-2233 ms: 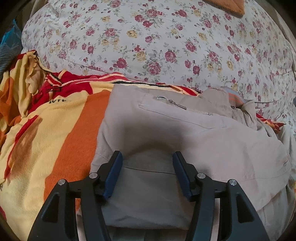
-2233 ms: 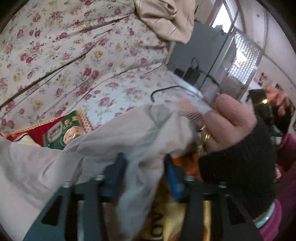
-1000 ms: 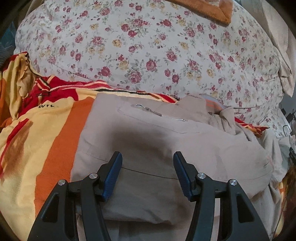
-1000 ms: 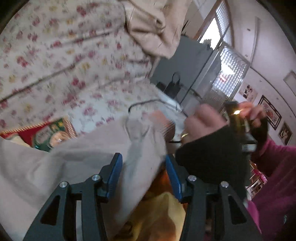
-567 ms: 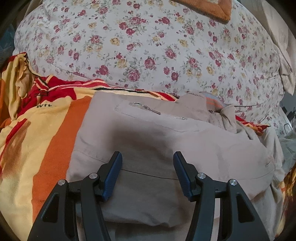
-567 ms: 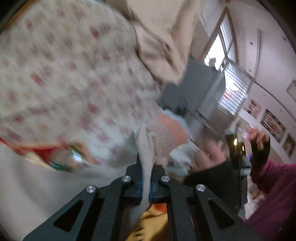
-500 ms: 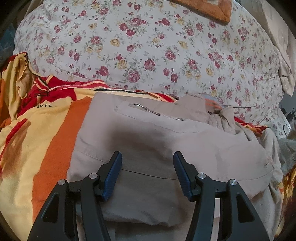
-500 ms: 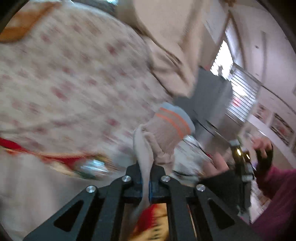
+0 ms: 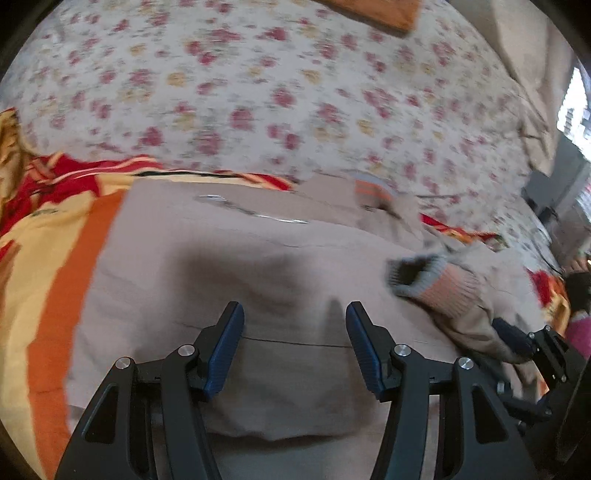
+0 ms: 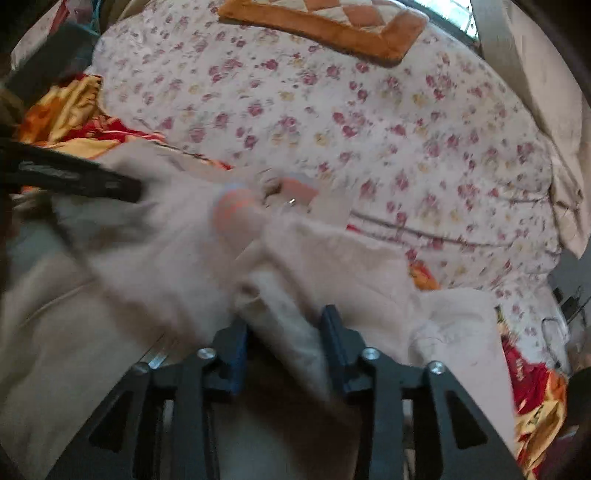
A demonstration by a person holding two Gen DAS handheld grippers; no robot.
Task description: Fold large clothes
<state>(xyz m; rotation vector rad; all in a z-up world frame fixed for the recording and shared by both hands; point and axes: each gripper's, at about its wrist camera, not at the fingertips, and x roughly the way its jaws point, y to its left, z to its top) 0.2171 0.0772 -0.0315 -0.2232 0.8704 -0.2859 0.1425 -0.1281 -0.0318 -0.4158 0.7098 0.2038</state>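
A beige jacket [image 9: 258,258] with a zip pocket [image 9: 255,212] lies spread on the bed. My left gripper [image 9: 295,325] hovers open just above its lower body, with nothing between the pads. The jacket's sleeve, ending in a ribbed orange-and-grey cuff [image 9: 439,286], lies folded across the body from the right. My right gripper [image 10: 284,332] is at that sleeve; its jaws are opening, and a fold of sleeve cloth [image 10: 280,310] sits loosely between them. The cuff [image 10: 236,214] shows blurred ahead of it. A left gripper finger [image 10: 110,184] reaches in from the left of the right wrist view.
A floral duvet [image 9: 295,92] bulges behind the jacket. An orange, yellow and red blanket [image 9: 55,258] lies under it and to the left. An orange cushion [image 10: 332,26] rests on the duvet's top. A person's magenta sleeve [image 9: 580,328] shows at the far right.
The right gripper, shut on the sleeve half a second ago, has swung left and carried the cuff over the jacket's body; its jaws now stand apart. The left gripper stayed put.
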